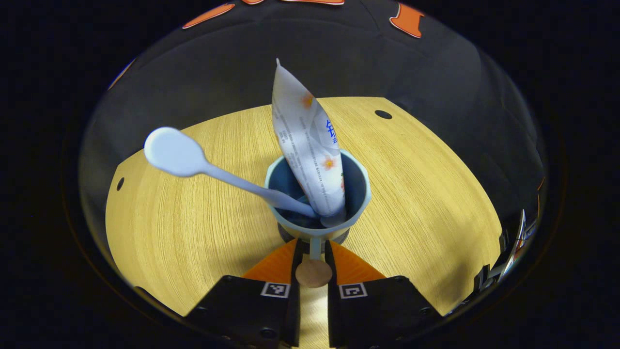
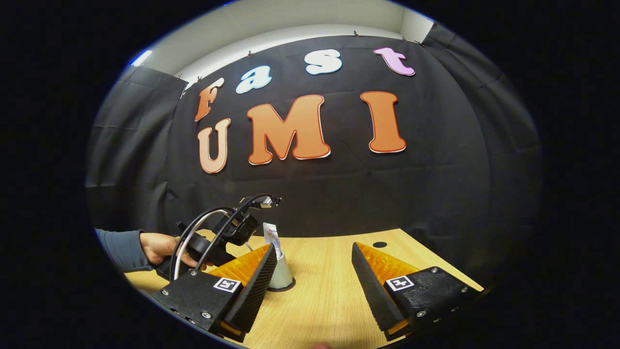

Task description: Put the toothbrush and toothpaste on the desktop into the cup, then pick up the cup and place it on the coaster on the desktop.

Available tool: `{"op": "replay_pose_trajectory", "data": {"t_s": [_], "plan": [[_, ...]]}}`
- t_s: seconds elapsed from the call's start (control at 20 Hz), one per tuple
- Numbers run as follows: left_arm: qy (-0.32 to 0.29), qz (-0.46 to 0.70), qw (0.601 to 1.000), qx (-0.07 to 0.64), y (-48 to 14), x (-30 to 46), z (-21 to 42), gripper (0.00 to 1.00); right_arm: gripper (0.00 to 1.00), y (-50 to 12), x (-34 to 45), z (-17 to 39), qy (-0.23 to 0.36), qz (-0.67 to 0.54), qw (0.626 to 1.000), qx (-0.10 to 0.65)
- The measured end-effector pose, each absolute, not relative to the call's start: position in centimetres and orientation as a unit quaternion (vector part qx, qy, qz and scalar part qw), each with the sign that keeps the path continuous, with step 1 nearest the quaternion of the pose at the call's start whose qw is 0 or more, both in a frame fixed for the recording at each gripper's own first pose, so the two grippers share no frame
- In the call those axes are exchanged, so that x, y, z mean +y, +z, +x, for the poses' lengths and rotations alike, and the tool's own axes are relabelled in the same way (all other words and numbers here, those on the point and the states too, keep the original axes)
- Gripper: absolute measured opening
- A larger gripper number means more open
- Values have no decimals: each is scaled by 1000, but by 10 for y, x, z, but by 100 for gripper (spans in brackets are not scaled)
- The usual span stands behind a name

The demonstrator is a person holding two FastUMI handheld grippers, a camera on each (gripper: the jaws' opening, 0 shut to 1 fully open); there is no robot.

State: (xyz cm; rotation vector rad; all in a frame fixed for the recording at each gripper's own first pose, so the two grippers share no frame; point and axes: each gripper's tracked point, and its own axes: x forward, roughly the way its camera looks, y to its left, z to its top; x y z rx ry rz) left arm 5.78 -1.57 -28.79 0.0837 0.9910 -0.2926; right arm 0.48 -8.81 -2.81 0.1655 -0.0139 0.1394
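Cup (image 1: pixel 317 194): stands upright mid-counter, on a dark round disc whose edge shows under its base; I take that disc for the coaster (image 1: pixel 289 236). In the right gripper view the same dark rim lies around the foot of the cup.

Contents: toothpaste (image 1: pixel 307 140) tube stands in the cup, cap end down, crimped end up and leaning toward the far wall. Toothbrush (image 1: pixel 213 172) also sits in the cup, one end down inside, its broad rounded end sticking out over the rim to the left in the left gripper view.

Left hand-held gripper (image 1: pixel 314 264): jaws drawn close together around the cup's thin handle (image 1: pixel 315 248), one finger on either side of it; a round knob on the handle's end sits between them. Contact looks firm on both sides, so I judge it clenched on the handle.

Right hand-held gripper (image 2: pixel 315 271): jaws wide apart, nothing between them, hanging over bare counter (image 2: pixel 329 291) well apart from the cup. From here a hand (image 2: pixel 157 247) holds the other gripper beside the cup.

Progress, as judged: both items loaded; cup appears to be on the coaster. Left to do: let go of the handle and draw clear. Whether the base sits fully flat I cannot tell.
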Motion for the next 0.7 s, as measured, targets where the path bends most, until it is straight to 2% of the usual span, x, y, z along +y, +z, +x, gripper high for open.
{"op": "replay_pose_trajectory", "data": {"t_s": [0.15, 0.2, 0.25, 0.3, 0.35, 0.4, 0.45, 0.7], "plan": [[-138, 36, 881, 451, -270, -8, 50, 30, 94, -28, -89, 3, 66, 85, 994, -6], [-140, 31, 886, 441, -259, -7, 46, 47, 94, -25, -89, 2, 64, 86, 994, -9], [-143, 27, 892, 429, -253, -6, 45, 51, 94, -19, -90, 0, 62, 86, 994, -14], [-140, 24, 899, 413, -243, -2, 43, 78, 93, -15, -89, -1, 60, 86, 994, -20], [-142, 22, 908, 393, -235, 2, 41, 85, 93, -12, -88, 0, 57, 81, 995, -24], [-139, 19, 920, 367, -224, 8, 42, 98, 93, -12, -91, 1, 49, 77, 996, -24], [-131, 18, 931, 340, -216, 16, 45, 100, 93, -11, -90, 3, 45, 76, 996, -25], [-89, 35, 974, 207, -159, 67, 35, 98, 93, -1, -78, 5, 25, 62, 997, -40]]}}
